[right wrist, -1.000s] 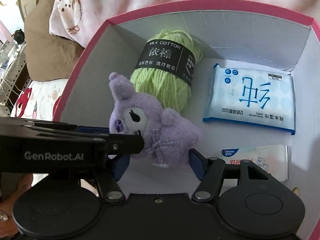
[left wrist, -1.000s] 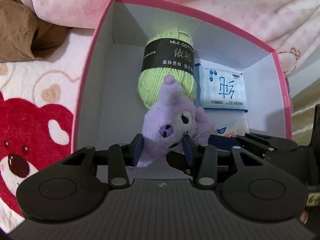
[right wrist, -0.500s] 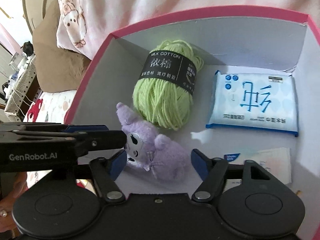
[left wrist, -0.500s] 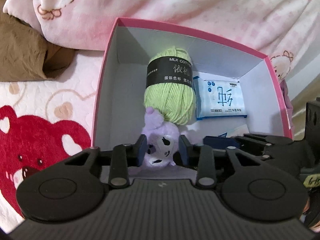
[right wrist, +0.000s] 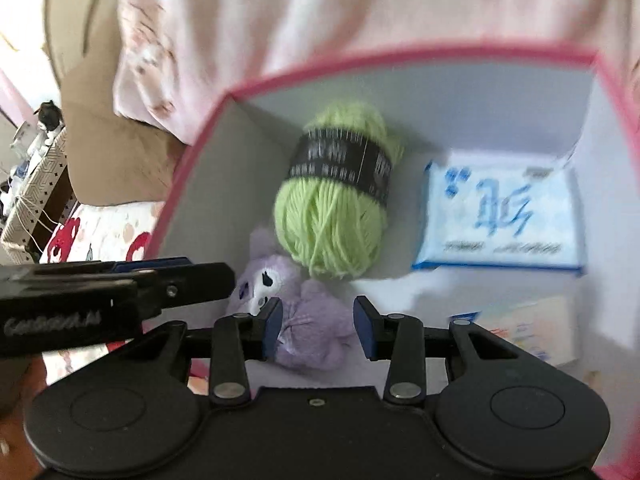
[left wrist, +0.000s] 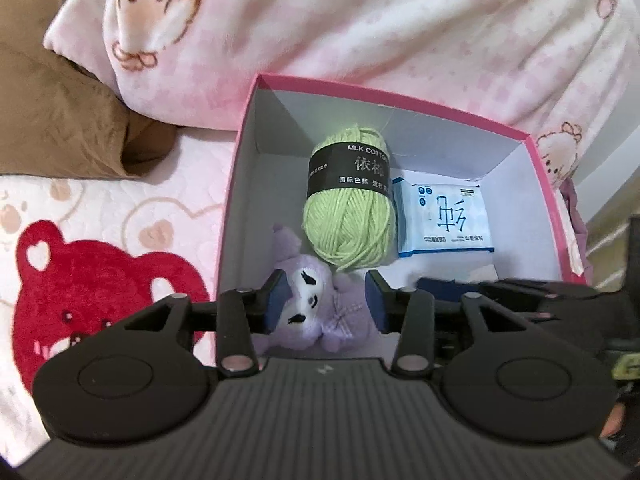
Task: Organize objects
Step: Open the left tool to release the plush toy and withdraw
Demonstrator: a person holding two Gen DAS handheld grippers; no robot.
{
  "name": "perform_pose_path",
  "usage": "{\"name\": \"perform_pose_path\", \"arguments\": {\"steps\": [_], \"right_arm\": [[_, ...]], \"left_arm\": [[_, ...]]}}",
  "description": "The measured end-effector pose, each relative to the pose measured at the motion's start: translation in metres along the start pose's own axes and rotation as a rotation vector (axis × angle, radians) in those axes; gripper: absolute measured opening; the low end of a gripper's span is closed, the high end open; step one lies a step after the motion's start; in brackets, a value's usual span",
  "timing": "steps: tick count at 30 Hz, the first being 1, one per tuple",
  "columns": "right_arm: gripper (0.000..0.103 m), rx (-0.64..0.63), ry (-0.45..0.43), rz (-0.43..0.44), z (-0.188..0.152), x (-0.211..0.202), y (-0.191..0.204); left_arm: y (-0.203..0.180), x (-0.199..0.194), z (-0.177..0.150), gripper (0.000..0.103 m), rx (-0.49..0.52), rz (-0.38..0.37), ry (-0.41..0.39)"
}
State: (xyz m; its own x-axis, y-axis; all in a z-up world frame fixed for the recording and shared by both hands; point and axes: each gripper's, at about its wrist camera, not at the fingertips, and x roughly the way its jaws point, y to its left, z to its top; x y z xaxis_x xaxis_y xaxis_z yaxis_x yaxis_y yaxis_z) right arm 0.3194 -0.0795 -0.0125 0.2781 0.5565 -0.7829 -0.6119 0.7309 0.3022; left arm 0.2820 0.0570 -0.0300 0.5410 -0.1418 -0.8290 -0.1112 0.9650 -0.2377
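Observation:
A purple plush toy lies on the white floor of the pink box, near its front left corner, just below a green yarn ball. My left gripper hovers over the toy with its jaws opening; the toy shows between the blue pads, and a gap is visible on the right side. From the right, my right gripper hangs over the same toy with its jaws closing, pads clear of it. The left fingers cross the right wrist view.
A blue and white wipes pack lies flat right of the yarn, with a smaller pale packet in front of it. The box sits on a bear-print blanket; a pink quilt and a brown pillow lie behind.
The left jaws squeezed the plush and then let it go; it now lies on the box floor. Both grippers rose and drew back. The right jaws narrowed.

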Motion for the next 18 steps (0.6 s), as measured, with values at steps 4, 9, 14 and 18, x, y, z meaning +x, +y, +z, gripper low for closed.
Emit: {"name": "perform_pose_path", "arguments": {"steps": [4,9,14,18], "right_arm": [[0.055,-0.057,-0.047,0.001,-0.001,-0.037,0.005],[0.065,-0.121,-0.089,0.0,-0.009,-0.085,0.015],[0.072,-0.176,-0.102,-0.003,-0.021,-0.127,0.028],[0.075,-0.243,-0.099,-0.006,-0.03,-0.159,0.039]], "left_arm": [[-0.006,-0.023,-0.003,0.055,0.009,-0.011,-0.004],[-0.023,-0.054,-0.009,0.062,0.056,0.034,-0.013],[-0.041,-0.085,-0.018,0.067,0.096,0.047,-0.012],[-0.053,-0.109,-0.024,0.072,0.114,0.039,-0.015]]}}
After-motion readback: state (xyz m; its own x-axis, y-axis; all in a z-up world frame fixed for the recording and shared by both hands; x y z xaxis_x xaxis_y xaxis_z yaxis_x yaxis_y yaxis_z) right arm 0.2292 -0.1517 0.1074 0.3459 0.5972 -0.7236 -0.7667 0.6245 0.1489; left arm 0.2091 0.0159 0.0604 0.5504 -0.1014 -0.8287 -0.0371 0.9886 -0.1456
